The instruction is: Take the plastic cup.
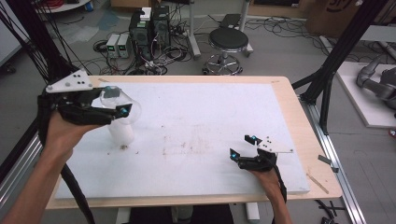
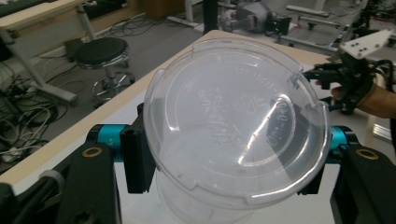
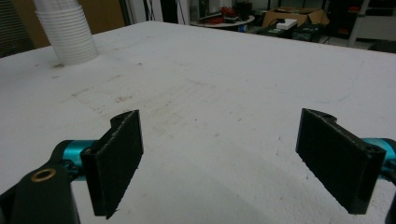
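Two bare forearms reach in from the near edge. The left hand is raised at the far left, wrist bent, holding the left gripper level and pointing to the right. Its two black fingers are spread wide and pressed against something held between them. The right hand sits low at the near right, holding the right gripper angled forward and to the left. Its fingers stand wide apart with nothing between them.

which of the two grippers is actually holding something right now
The left gripper: its jaws clamp a clear plastic cup above the white cup stack. The right gripper hangs open over the table, holding nothing.
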Motion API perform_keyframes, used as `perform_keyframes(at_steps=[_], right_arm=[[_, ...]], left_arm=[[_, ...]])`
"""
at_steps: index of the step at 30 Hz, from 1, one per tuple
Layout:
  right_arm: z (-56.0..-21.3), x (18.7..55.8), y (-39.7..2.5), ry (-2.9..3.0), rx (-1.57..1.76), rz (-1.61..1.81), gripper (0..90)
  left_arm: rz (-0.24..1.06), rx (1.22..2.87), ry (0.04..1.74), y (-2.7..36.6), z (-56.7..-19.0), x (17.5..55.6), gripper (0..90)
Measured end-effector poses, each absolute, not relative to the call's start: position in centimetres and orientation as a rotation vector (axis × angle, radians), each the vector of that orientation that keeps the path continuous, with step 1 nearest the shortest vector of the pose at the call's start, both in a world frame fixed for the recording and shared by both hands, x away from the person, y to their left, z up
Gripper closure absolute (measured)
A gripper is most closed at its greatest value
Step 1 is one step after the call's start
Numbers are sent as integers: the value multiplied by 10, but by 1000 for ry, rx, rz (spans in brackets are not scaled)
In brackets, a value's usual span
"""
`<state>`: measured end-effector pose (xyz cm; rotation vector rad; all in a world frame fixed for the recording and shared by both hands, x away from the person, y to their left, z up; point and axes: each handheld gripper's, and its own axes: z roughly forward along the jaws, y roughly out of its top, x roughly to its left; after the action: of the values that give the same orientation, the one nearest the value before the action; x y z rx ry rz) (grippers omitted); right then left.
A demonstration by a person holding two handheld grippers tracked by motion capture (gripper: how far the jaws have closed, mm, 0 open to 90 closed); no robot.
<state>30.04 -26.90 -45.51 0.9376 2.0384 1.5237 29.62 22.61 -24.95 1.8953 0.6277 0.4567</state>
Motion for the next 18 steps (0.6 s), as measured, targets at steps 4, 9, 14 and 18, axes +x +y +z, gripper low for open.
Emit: perform_keyframes(at_steps=[4,9,14,18], right_arm=[[-455,301,-270,2039,937,1526,149],[-455,301,-269,2046,937,1520,149],[-455,301,-269,2041,937,1518,149],[-455,301,-269,2042,943,1518,149]], left_arm=[[391,1875,559,212,-264,292,367],[326,1813,423,198,-289,289,383],[251,1761,361,191,-318,292,381],[211,1736,348,190,-340,296,375]])
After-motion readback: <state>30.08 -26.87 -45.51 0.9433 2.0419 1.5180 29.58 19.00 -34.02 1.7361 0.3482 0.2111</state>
